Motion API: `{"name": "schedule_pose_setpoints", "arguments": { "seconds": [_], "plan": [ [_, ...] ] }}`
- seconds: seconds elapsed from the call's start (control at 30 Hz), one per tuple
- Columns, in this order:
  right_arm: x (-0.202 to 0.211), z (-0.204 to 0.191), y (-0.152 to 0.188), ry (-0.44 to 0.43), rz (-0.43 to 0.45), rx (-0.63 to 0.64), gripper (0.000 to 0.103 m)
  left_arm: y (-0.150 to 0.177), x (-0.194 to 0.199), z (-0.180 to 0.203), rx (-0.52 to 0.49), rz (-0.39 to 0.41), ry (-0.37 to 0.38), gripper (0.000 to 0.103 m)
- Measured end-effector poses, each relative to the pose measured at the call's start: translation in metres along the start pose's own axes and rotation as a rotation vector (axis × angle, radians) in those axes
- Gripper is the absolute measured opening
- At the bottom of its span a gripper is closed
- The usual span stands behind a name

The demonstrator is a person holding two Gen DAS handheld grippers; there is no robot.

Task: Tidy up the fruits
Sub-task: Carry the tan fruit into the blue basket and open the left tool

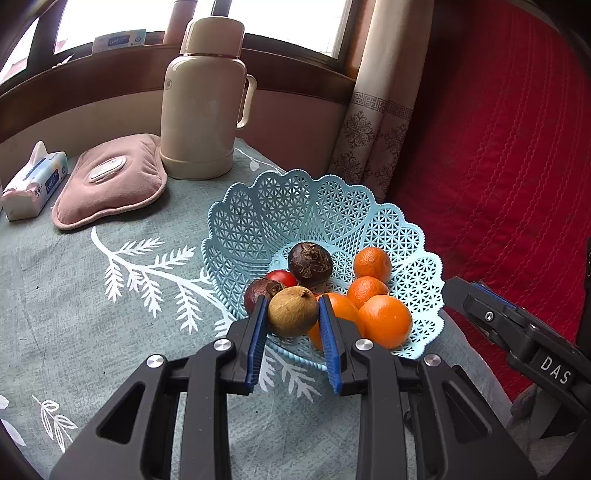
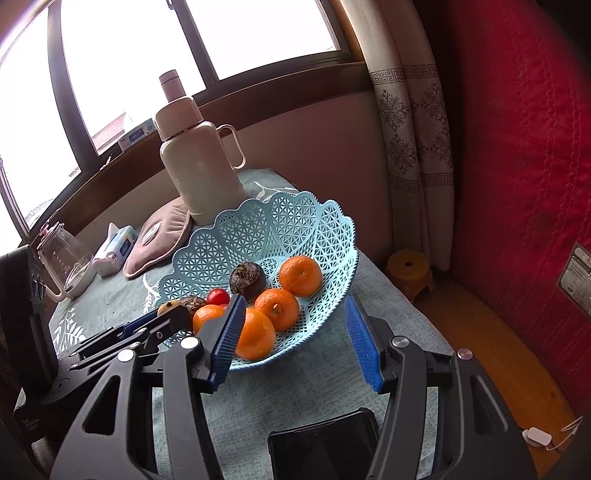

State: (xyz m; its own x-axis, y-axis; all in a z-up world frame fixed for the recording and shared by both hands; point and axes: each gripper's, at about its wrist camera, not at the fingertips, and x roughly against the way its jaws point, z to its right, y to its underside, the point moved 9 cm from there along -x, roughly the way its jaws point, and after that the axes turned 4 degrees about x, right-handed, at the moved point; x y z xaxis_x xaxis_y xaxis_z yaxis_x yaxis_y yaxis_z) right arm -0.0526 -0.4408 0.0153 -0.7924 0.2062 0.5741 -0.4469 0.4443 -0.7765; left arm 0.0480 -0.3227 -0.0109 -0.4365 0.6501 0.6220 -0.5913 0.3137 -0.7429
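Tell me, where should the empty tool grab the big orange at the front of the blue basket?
Grip the big orange across its round middle, coming down from above. It sits low against the basket front wall, with another orange pressed behind it, so its sides are crowded and only the top is free. The right tool is open wide, probably wide enough; the left tool already holds a brown fruit.

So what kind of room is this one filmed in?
Probably a lived-in home room, by a window: a clothed table carries a thermos, a tissue pack and a fruit basket, with a patterned curtain alongside.
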Motion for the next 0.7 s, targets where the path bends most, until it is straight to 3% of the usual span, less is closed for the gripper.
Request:
{"name": "schedule_pose_setpoints", "arguments": {
  "seconds": [0.7],
  "plan": [
    [-0.0010,-0.0006,0.0007,0.000,0.000,0.000,0.058,0.0007,0.0087,0.0069,-0.015,0.011,0.008,0.029]
  ]
}}
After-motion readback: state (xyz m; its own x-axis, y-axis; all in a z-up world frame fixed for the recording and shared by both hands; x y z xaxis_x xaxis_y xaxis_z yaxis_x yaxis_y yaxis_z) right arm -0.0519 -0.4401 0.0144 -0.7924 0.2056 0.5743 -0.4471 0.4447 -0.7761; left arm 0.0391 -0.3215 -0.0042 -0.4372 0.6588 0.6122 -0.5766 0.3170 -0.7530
